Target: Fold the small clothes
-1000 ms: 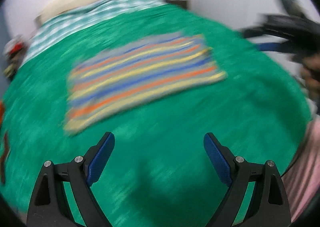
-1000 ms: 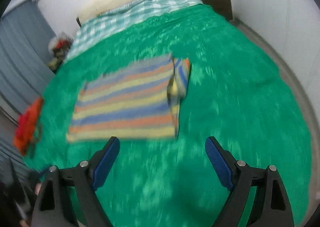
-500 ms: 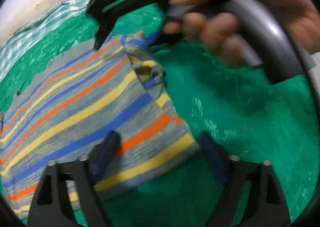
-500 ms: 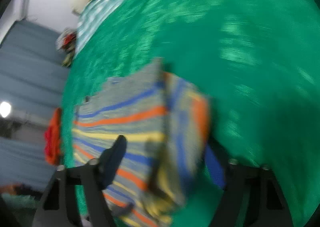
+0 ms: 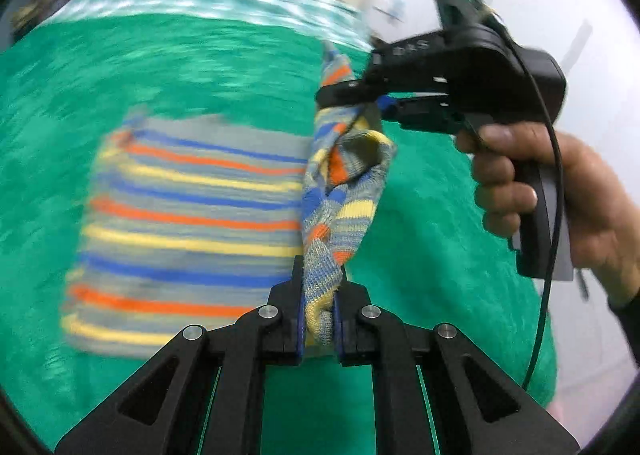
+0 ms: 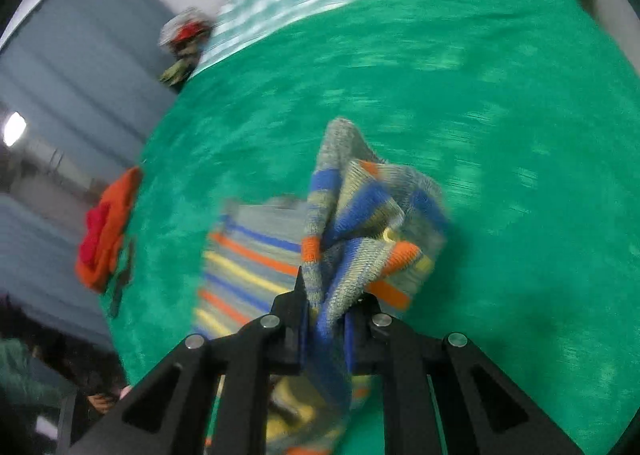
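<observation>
Where both jaws stood wide, they now pinch the striped garment [image 5: 192, 211]

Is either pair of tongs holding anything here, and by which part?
Both hold the striped knit garment by its right edge: the left tongs pinch the near end, the right tongs the far end. Both have just been closing.
</observation>
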Demonstrator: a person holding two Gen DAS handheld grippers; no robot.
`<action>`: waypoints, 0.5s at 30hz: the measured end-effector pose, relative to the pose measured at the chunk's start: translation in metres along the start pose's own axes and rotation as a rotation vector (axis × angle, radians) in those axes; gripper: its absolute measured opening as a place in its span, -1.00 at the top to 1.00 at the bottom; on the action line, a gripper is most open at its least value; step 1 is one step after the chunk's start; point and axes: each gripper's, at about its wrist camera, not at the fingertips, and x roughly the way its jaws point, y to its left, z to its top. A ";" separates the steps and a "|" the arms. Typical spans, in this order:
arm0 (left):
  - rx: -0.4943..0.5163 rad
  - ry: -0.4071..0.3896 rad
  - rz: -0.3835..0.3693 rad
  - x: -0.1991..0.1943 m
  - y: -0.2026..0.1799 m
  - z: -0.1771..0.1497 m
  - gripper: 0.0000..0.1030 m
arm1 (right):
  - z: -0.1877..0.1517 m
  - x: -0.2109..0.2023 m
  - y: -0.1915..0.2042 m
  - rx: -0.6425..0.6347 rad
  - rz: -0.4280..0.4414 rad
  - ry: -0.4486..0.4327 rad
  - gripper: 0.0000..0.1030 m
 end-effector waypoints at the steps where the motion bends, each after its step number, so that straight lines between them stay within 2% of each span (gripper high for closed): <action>1: -0.035 -0.002 0.014 -0.007 0.019 0.000 0.84 | 0.005 0.014 0.023 -0.030 0.016 0.013 0.74; 3: -0.086 -0.007 0.073 -0.015 0.053 -0.004 0.84 | 0.009 0.040 0.057 -0.066 0.033 0.034 0.73; 7: -0.198 0.020 0.118 -0.012 0.100 -0.015 0.82 | 0.011 0.107 0.106 -0.112 0.034 0.097 0.73; 9: -0.251 0.094 0.149 0.002 0.124 -0.019 0.66 | 0.010 0.141 0.120 -0.123 0.023 0.112 0.61; 10: -0.280 0.124 0.155 0.007 0.128 -0.021 0.48 | 0.008 0.154 0.121 -0.119 0.025 0.119 0.45; 11: -0.315 0.134 0.128 0.007 0.135 -0.023 0.48 | 0.004 0.164 0.119 -0.099 0.042 0.128 0.08; 12: -0.336 0.127 0.103 0.000 0.138 -0.029 0.46 | 0.001 0.171 0.114 -0.049 0.087 0.131 -0.07; 14: -0.334 0.097 0.140 -0.021 0.144 -0.029 -0.08 | -0.005 0.160 0.103 0.041 0.181 0.063 -0.14; 15: -0.320 0.066 0.156 -0.034 0.145 -0.029 -0.15 | -0.008 0.149 0.099 0.061 0.206 0.025 -0.14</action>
